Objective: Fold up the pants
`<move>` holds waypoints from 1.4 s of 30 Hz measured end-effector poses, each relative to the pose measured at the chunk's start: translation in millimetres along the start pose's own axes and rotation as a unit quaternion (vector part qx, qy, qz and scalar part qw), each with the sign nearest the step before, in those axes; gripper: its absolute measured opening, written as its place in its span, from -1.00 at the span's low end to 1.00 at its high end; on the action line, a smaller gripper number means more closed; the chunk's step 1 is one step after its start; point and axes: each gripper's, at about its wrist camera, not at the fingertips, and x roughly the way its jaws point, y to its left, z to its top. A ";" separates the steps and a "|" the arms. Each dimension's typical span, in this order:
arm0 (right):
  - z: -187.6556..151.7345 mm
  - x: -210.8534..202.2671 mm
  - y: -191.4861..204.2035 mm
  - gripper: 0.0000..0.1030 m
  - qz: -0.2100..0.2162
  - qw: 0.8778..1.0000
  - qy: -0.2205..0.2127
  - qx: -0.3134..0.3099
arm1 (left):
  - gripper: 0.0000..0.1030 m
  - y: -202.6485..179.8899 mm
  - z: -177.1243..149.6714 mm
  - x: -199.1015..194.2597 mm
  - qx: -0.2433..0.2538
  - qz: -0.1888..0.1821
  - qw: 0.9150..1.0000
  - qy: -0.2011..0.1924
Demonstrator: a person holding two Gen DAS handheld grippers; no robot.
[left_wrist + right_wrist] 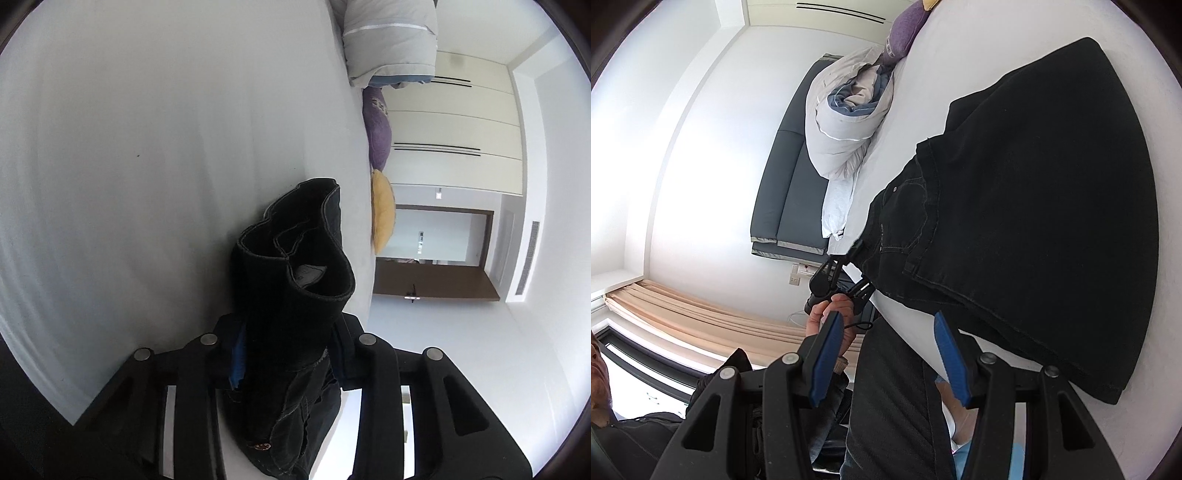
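Note:
Black pants (1027, 206) lie on a white bed (908, 96), the legs doubled over toward the waist. My left gripper (288, 354) is shut on the bunched waistband (295, 266), which stands up between its fingers; it also shows in the right wrist view (857, 273), held at the waist corner by the bed's edge. My right gripper (886, 354) is open and empty, just off the near hem of the pants, with its blue pads (827, 354) apart.
A rolled grey duvet (842, 133) and a purple pillow (905, 33) lie at the bed's head, with a yellow pillow (382, 218) beside them. A dark headboard (786, 192), beige curtains (701, 314) and the person's body (894, 406) are close by.

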 end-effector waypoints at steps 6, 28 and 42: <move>13.6 2.1 -0.2 0.08 -0.008 1.000 -0.004 -0.003 | -0.64 -7.5 -0.1 -1.6 0.001 0.008 1.000 -0.004; 126.3 131.7 -39.6 -0.20 -0.089 0.994 0.038 0.043 | -0.74 -111.6 -35.1 2.3 0.154 0.087 0.984 -0.034; 123.4 78.4 -49.6 0.40 -0.010 0.996 -0.025 0.087 | -0.74 -255.5 -173.0 47.3 0.421 0.102 0.901 0.008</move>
